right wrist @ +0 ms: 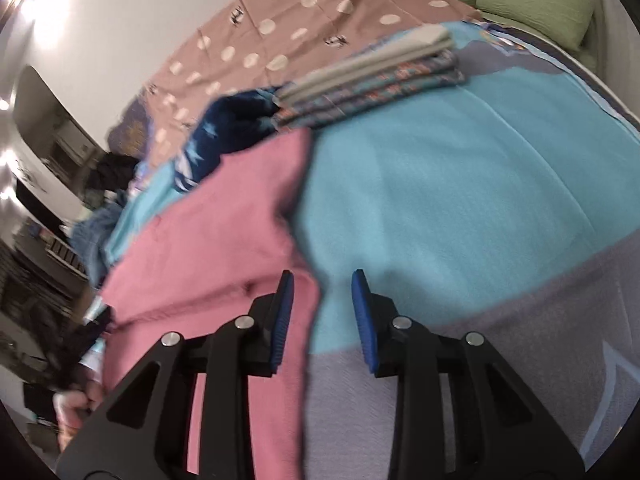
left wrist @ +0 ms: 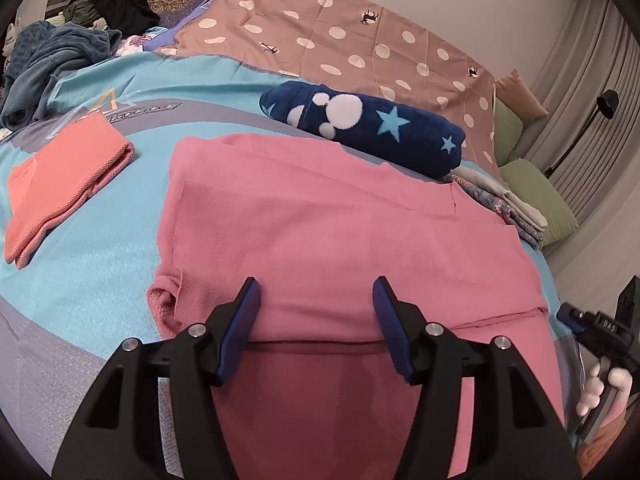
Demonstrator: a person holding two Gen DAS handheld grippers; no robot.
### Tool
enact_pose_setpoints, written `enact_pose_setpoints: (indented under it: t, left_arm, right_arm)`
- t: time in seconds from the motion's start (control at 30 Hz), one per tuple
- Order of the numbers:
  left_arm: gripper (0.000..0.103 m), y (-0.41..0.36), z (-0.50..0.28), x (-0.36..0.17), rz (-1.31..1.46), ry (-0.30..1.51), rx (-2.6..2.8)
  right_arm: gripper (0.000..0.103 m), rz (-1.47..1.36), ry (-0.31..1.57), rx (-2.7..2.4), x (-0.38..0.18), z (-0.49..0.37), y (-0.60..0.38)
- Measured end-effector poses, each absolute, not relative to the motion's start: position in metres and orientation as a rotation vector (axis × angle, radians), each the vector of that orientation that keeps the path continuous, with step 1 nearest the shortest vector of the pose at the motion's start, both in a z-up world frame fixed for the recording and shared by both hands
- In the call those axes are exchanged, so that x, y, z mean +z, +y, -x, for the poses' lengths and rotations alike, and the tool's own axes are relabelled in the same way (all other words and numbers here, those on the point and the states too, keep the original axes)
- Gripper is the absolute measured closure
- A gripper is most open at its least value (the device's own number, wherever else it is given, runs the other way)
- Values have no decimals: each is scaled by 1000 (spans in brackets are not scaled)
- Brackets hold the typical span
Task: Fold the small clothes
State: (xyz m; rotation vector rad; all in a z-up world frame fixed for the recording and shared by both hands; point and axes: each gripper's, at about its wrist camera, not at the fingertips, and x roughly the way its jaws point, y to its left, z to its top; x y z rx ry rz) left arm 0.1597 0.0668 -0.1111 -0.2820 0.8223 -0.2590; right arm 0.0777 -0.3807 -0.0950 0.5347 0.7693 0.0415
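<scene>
A pink knit garment [left wrist: 320, 232] lies spread on the blue and grey bed cover [left wrist: 92, 264], with its near part folded over. My left gripper [left wrist: 316, 300] is open just above its near folded edge and holds nothing. The right wrist view shows the same pink garment [right wrist: 212, 248] at the left. My right gripper [right wrist: 322, 292] is open over the garment's right edge; the left finger [right wrist: 285, 300] is over the pink cloth and the right finger [right wrist: 362, 304] over the bed cover [right wrist: 440, 200]. The right gripper also shows at the right edge of the left wrist view [left wrist: 592, 320].
A folded coral garment [left wrist: 60, 184] lies to the left. A rolled navy fleece with stars [left wrist: 368, 124] lies behind the pink garment. A stack of folded clothes [right wrist: 372, 76] is at the back right. Unfolded dark clothes [left wrist: 72, 40] are piled far left. Green pillows [right wrist: 536, 4] sit by the wall.
</scene>
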Motion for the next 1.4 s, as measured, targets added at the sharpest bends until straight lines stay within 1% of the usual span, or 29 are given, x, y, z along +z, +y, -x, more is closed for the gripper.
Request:
enact_pose_setpoints:
  t: [0.1,0.17,0.23,0.27,0.3,0.37,0.43,0.5,0.53,0.57,0.6,0.63,0.7,0.73,0.77,0.8,0.83,0.87,0.97,1.1,1.17,1.23,1.33,1.4]
  left_arm:
    - [43,67,-160,-111,286,822,-261]
    - [43,68,-160,-111,299,822,-267]
    - [43,70,-160,-112,311,822,-273]
    - [43,71,-160,-112,320,821,-278]
    - [43,72,-160,-112,325,821,-281]
    - [43,74,-160,-113,337,821,-289]
    - [43,76,-160,-112,350,818,-294]
    - [43,78,-159,-110,363,805,-294]
    - [43,81,-157,-107,371,791,-288]
    - [43,86,-155,-104,386,770,-286]
    - [43,91,-153,-100,400,746,-281]
    - [42,97,-151,-97,404,728,-268]
    - [39,110,-150,-94,397,694,-205]
    - [36,116,-151,-97,399,700,-174]
    - [36,123,-156,-104,432,735,-159]
    - [36,127,-163,-115,470,789,-163]
    - [36,129,-169,-125,493,835,-169]
    - [36,129,-169,-123,493,823,-170]
    - [36,121,-171,-121,443,835,-153]
    - [36,122,-172,-120,446,831,-153]
    - [36,129,-171,-122,491,821,-173]
    - [36,133,-169,-123,513,822,-189]
    - [36,125,-161,-118,442,854,-217]
    - [36,117,-151,-116,388,880,-247]
  right_arm:
    - [72,-500,704,149,-79,-100,-366]
    - [78,-524,704,254,-82,-113,-355]
    - [82,-428,842,139,-103,-132,-343]
    - [102,-373,890,66,-115,-137,-342]
    - [103,-369,871,62,-125,-135,-346]
    - [103,-473,864,77,-125,-129,-359]
    - [103,-494,855,68,-113,-125,-362]
    - [96,-425,795,49,-95,-128,-362]
    - [85,-408,776,39,-87,-134,-365]
    - [61,-418,773,56,-85,-140,-369]
    - [53,-459,793,111,-85,-156,-376]
    - [52,-485,807,124,-87,-167,-382]
    - [52,-548,847,105,-98,-195,-395]
    - [52,-575,861,112,-105,-211,-399]
    - [53,-598,864,125,-111,-220,-400]
    - [60,-591,844,126,-116,-229,-399]
    - [98,-534,852,83,-117,-234,-394]
    - [100,-500,854,58,-120,-238,-390]
    - [102,-554,824,27,-123,-236,-396]
    - [97,-574,817,22,-117,-211,-401]
    - [88,-566,822,43,-113,-184,-401]
    - [83,-552,830,113,-115,-136,-397]
    - [82,-499,839,156,-122,-71,-386]
    - [79,-522,824,176,-122,-25,-384]
